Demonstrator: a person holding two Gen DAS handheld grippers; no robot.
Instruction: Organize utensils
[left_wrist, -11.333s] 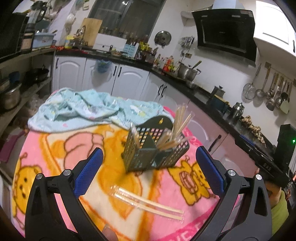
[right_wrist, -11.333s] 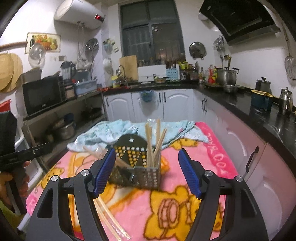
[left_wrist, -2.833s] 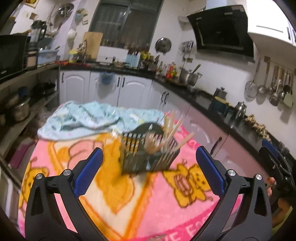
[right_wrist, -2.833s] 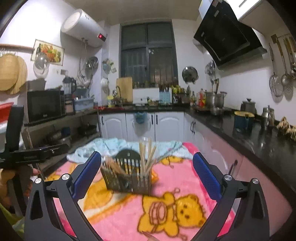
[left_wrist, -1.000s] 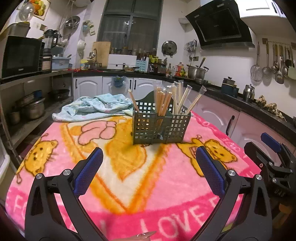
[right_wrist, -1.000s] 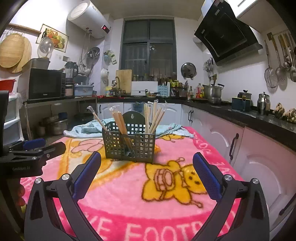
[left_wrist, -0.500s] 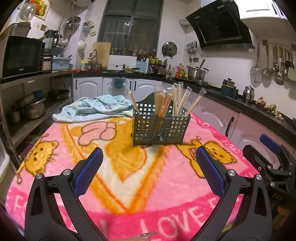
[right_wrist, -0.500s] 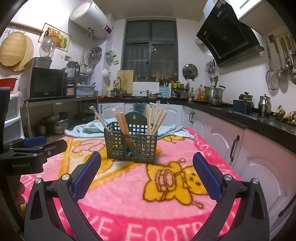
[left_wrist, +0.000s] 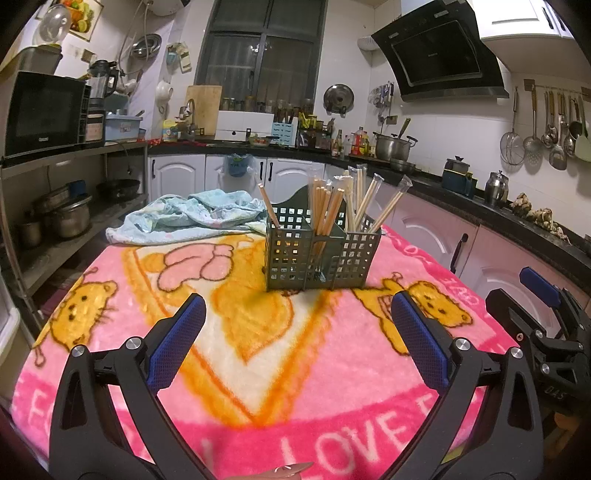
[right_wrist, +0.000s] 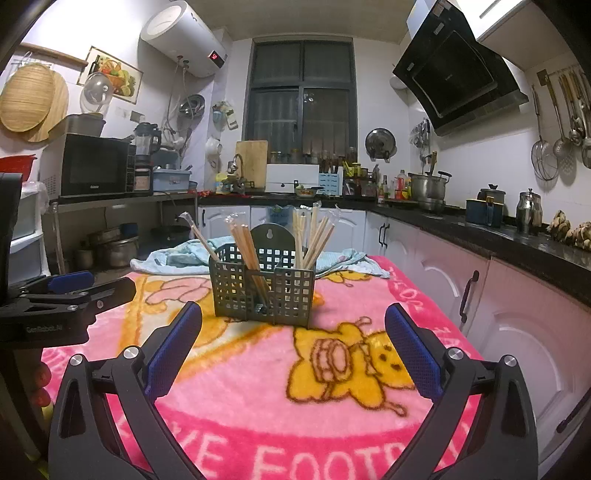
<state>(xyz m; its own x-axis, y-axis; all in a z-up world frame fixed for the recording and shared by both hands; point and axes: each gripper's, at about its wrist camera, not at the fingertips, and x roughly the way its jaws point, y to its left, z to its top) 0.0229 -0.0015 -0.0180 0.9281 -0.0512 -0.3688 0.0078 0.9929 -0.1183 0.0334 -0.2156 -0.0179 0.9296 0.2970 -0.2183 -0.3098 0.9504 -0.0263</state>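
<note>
You held both grippers low over the near edge of the blanket, empty. Left gripper: fingers spread wide, nothing between the blue pads. Right gripper: fingers spread wide too, nothing pinched. Each showed in the other's view at the side, left one at, right one at, jaws there hard to read.

Caddy stood upright on the pink cartoon blanket, mid-table, well apart from both grippers and beyond their fingertips. It was a dark green grid basket with compartments and a rounded back tab. Chopsticks stood in it, leaning at angles; a bundle in the middle section, several in clear sleeves on the right section, a single pair leaning in the left section. In the right wrist view the caddy sat dead ahead between the fingers' line of sight, chopsticks fanning out the top.

Towel, light blue, lay crumpled on the far side of the table behind the caddy, near it; touching or not, you couldn't tell. No loose chopsticks lay on the visible blanket.
</note>
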